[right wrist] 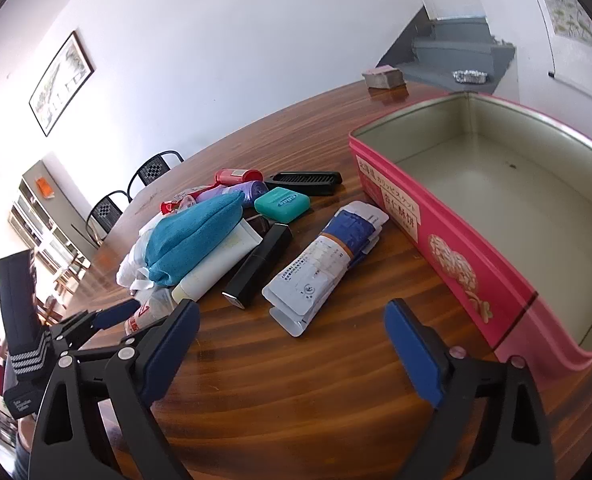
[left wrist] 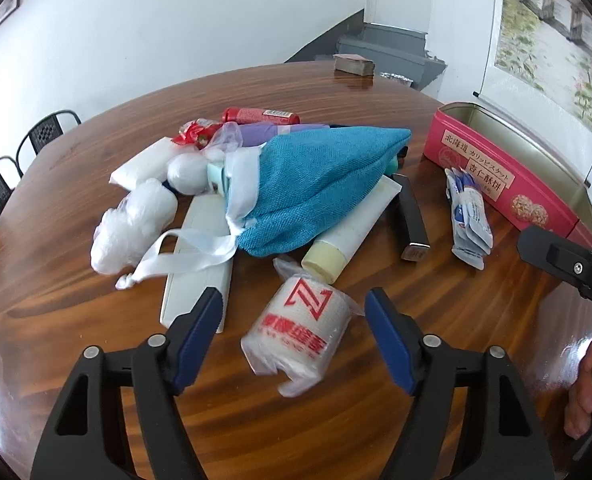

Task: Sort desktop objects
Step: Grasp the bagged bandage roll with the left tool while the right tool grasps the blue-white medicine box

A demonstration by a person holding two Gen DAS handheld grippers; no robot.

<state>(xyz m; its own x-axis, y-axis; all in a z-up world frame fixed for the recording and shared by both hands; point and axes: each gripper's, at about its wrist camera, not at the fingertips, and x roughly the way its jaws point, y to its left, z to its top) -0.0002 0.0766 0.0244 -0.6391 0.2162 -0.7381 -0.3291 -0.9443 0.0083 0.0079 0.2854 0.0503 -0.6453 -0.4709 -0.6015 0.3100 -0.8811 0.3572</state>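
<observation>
Fingers [left wrist: 200, 320] apart, white wrapped roll [left wrist: 296, 330] (red print) between, untouched

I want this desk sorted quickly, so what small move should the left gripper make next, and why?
Probably close the left gripper on the white plastic-wrapped roll with red lettering: the roll already lies between its open blue pads, untouched, and the open pink rectangular tin stands empty nearby.

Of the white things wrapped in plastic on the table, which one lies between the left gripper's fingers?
The roll with red print; the other white bundles lie farther away, left of the blue pouch.
</observation>
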